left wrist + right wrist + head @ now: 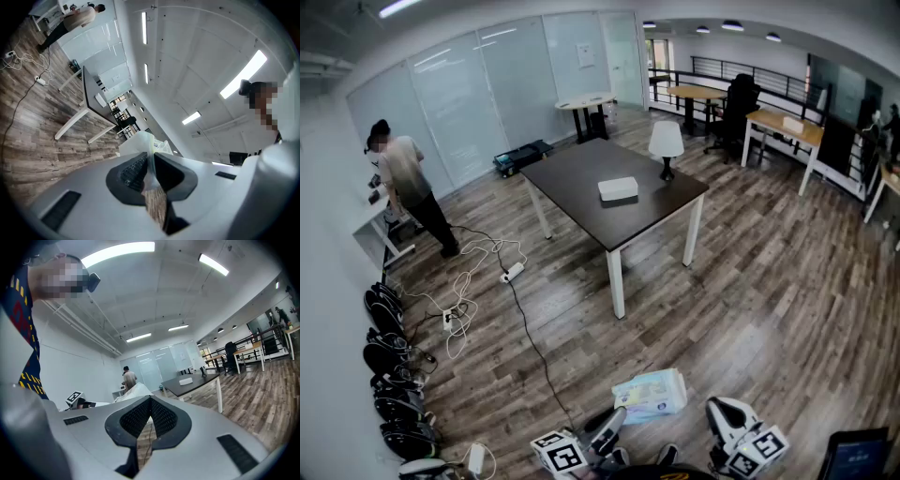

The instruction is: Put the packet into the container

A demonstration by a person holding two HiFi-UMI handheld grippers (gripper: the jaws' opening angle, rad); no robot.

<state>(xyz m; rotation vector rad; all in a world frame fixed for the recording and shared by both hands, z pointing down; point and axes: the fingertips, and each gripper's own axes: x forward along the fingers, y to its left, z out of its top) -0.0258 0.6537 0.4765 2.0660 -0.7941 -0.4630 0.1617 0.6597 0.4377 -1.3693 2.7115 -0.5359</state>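
- Left tongs [619, 418]: jaws clamped on a thin edge of the packet [650, 394]. The bulk of the packet sticks out just past the tips.
- Left hand pose: tongs held about level but rolled onto their side. In the left gripper view the floor runs up the left and the ceiling lights up the right.
- Right tongs [719, 410]: jaws closed pad to pad, nothing between them.
- Right hand pose: tongs about level and upright, held just to the right of the packet and not touching it.
- Both tongs are low and close to my body, side by side, pointing ahead.
- Container [618, 188]: a white box on the dark table [581, 173], well ahead of both tongs. A lamp [666, 142] stands near it.
- A person [405, 183] stands far ahead and to the left of the tongs, by the wall.
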